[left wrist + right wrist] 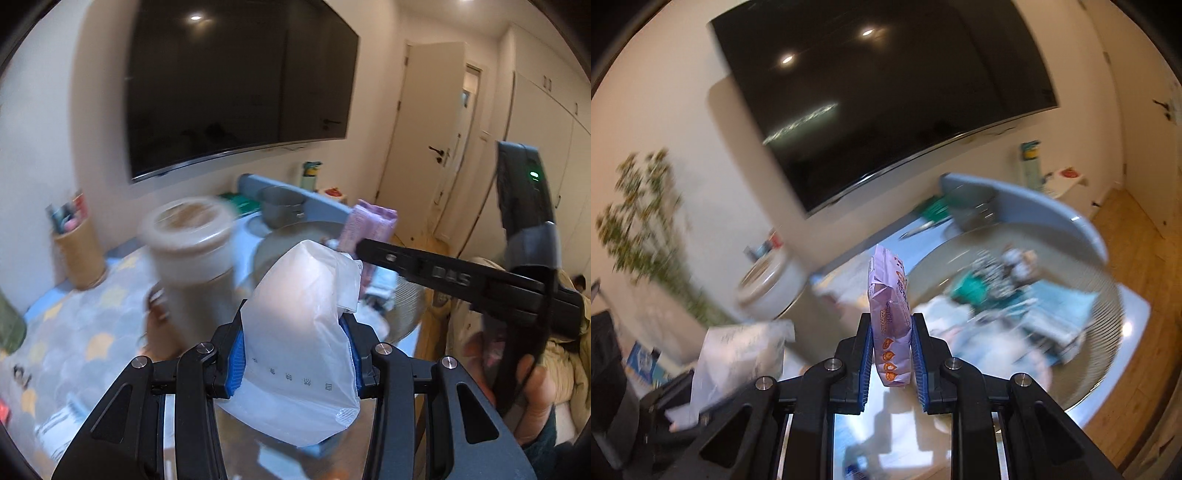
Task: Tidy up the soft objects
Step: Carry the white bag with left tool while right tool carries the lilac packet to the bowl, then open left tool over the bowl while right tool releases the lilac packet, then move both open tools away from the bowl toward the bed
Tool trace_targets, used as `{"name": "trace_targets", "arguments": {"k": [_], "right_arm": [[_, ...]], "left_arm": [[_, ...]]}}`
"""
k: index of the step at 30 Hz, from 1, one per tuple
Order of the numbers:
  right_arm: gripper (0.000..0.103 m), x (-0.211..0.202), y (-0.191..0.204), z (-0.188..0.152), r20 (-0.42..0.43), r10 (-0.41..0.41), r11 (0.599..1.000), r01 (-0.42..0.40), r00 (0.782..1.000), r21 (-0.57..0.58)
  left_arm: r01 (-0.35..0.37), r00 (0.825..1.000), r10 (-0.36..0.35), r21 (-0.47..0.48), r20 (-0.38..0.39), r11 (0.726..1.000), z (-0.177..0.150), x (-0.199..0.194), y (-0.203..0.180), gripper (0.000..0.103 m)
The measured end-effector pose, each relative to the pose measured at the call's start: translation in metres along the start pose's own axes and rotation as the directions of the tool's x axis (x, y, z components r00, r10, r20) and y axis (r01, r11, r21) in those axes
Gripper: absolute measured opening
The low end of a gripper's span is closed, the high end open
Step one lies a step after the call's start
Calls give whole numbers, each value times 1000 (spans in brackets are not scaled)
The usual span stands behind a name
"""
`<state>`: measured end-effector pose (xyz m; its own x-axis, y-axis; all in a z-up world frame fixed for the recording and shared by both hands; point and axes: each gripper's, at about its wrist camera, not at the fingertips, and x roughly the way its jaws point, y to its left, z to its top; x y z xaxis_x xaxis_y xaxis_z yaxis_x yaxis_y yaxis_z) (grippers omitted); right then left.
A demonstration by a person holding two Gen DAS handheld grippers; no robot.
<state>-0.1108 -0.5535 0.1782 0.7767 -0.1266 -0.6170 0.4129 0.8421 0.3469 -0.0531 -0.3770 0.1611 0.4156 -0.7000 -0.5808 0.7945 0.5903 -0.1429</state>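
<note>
My left gripper (295, 325) is shut on a white plastic soft pack (299, 332), held up over the table. The same white pack (738, 354) shows blurred at the lower left of the right wrist view. My right gripper (891, 328) is shut on a slim purple pack (888, 317) that stands upright between the blue pads. In the left wrist view that purple pack (369, 225) sits at the tip of the right gripper's black fingers (402, 258), beside a hand (535, 398). Beyond both lies a large round grey basket (1100, 354) with several soft packs inside.
A beige cylindrical container (192, 251) stands on the patterned tablecloth (85, 317) left of the basket. A grey pot (282, 206) sits behind it. A dark TV (240, 85) hangs on the wall. A plant (646, 221) stands far left. Wooden floor (1137, 258) lies to the right.
</note>
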Motion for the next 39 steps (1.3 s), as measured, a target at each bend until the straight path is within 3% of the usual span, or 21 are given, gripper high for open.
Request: {"name": "trace_targets", "arguments": {"k": [5, 8, 10, 11, 13, 14, 17, 19, 22, 27, 30, 32, 33, 35, 36, 38, 39], "right_arm": [[19, 7, -31, 21, -2, -39, 998, 39, 999, 50], [19, 24, -63, 39, -43, -59, 992, 64, 997, 112], [19, 34, -77, 44, -65, -72, 987, 80, 995, 136], [21, 34, -77, 44, -65, -72, 987, 80, 995, 136], [28, 48, -96, 48, -115, -72, 980, 91, 991, 177], [34, 50, -101, 48, -124, -70, 977, 93, 990, 190], [50, 41, -111, 44, -110, -72, 971, 94, 991, 218], [52, 31, -115, 40, -86, -69, 970, 87, 994, 227], [52, 21, -121, 33, -78, -25, 965, 44, 997, 259], [52, 4, -104, 19, -83, -9, 975, 28, 996, 223], [54, -9, -74, 7, -81, 25, 988, -12, 996, 152], [54, -12, -64, 3, -90, 41, 992, -30, 995, 122], [54, -19, -35, -5, -119, 79, 997, -79, 990, 9], [59, -28, 0, -16, -124, 69, 988, -84, 990, -127], [61, -28, 0, -16, -124, 69, 988, -84, 990, -127], [67, -42, 60, -38, -123, 96, 934, -132, 988, -331], [67, -44, 75, -44, -125, 115, 919, -153, 986, -364]], "left_arm": [[-14, 1000, 14, 0, -20, 1000, 27, 37, -27, 40], [-106, 994, 107, 18, -37, 994, 37, 62, -39, 40], [-129, 990, 131, 47, -46, 991, 39, 74, -45, 43], [-128, 990, 132, 58, -57, 990, 40, 82, -47, 46], [-119, 988, 125, 66, -93, 991, 39, 99, -50, 65], [-107, 988, 114, 65, -104, 992, 38, 104, -50, 80], [-66, 992, 73, 72, -104, 995, 30, 102, -52, 81], [-44, 994, 53, 88, -99, 995, 25, 98, -53, 81], [26, 995, -15, 110, -102, 994, 16, 81, -54, 81], [41, 996, -32, 102, -88, 994, 9, 44, -47, 81], [36, 998, -31, 88, -63, 995, 1, 8, -34, 81], [14, 1000, -12, 96, -29, 995, -11, -29, -22, 81], [-2, 1000, 3, 91, -11, 996, -18, -49, -12, 81], [-62, 998, 60, 72, 21, 996, -28, -82, 8, 85], [-97, 995, 95, 58, 42, 994, -33, -99, 19, 87], [-182, 979, 181, 5, 96, 983, -43, -137, 45, 88], [-217, 969, 219, -25, 116, 976, -49, -154, 58, 88]]}}
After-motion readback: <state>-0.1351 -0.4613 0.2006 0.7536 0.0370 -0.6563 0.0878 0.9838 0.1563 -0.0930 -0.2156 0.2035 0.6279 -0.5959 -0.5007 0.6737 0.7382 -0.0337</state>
